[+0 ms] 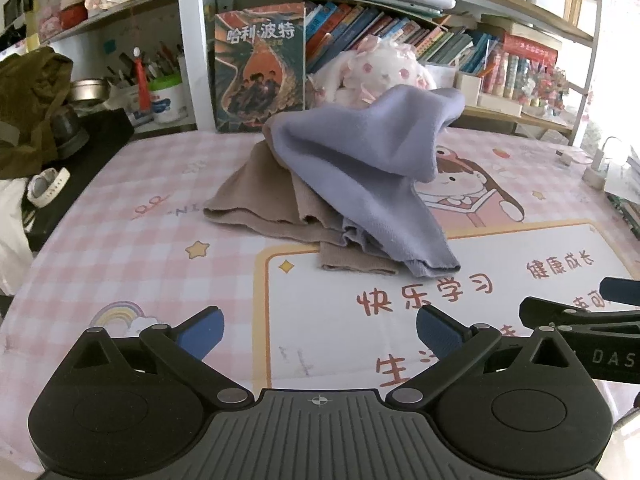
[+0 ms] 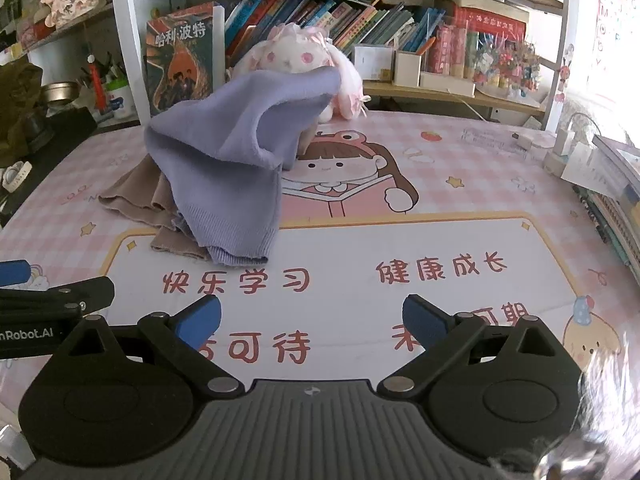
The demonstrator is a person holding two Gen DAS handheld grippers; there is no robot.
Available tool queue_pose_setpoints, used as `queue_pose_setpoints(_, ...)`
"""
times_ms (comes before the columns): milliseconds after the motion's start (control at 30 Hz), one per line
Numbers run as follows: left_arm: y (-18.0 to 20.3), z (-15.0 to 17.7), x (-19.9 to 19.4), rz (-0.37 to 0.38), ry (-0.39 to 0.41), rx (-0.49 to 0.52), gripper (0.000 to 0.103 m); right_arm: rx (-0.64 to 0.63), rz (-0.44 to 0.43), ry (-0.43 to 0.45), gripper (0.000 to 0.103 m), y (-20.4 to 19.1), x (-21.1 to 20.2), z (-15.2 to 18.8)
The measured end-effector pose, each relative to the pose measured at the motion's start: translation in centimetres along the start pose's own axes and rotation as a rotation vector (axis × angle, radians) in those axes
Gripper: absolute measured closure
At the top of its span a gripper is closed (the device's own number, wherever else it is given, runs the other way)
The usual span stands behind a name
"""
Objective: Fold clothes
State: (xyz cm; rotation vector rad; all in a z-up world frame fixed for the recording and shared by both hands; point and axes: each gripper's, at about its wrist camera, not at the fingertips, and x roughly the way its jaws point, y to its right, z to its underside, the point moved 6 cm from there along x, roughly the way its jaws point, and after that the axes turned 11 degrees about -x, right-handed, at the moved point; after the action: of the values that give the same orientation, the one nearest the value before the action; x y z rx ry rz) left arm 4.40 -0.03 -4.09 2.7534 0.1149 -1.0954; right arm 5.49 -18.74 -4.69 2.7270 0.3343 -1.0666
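A lilac knitted garment [image 1: 360, 168] lies crumpled in a heap on top of a beige garment [image 1: 260, 204] in the middle of the pink checked table mat [image 1: 132, 240]. The same pile shows at the left in the right wrist view, lilac garment [image 2: 224, 172] over beige garment [image 2: 136, 200]. My left gripper [image 1: 320, 334] hovers open near the mat's front, well short of the pile, nothing between its blue pads. My right gripper [image 2: 312, 322] is open too, empty, beside the left one; its fingers [image 1: 580, 316] show at the right edge of the left wrist view.
A white-and-pink plush toy [image 2: 304, 56] sits behind the pile against a bookshelf [image 2: 360, 16]. A large book [image 1: 260, 68] stands upright at the back. An olive bag [image 1: 28, 100] and a white watch [image 1: 46, 186] lie left. A charger [image 2: 560, 148] and stacked books [image 2: 616, 200] sit right.
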Motion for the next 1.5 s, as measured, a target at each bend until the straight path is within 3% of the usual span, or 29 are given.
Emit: queue_pose_setpoints(1500, -0.57, -0.09, 0.62, -0.016, -0.028, -0.022, 0.0, -0.005, -0.005, -0.016, 0.005, -0.23, 0.53, -0.06)
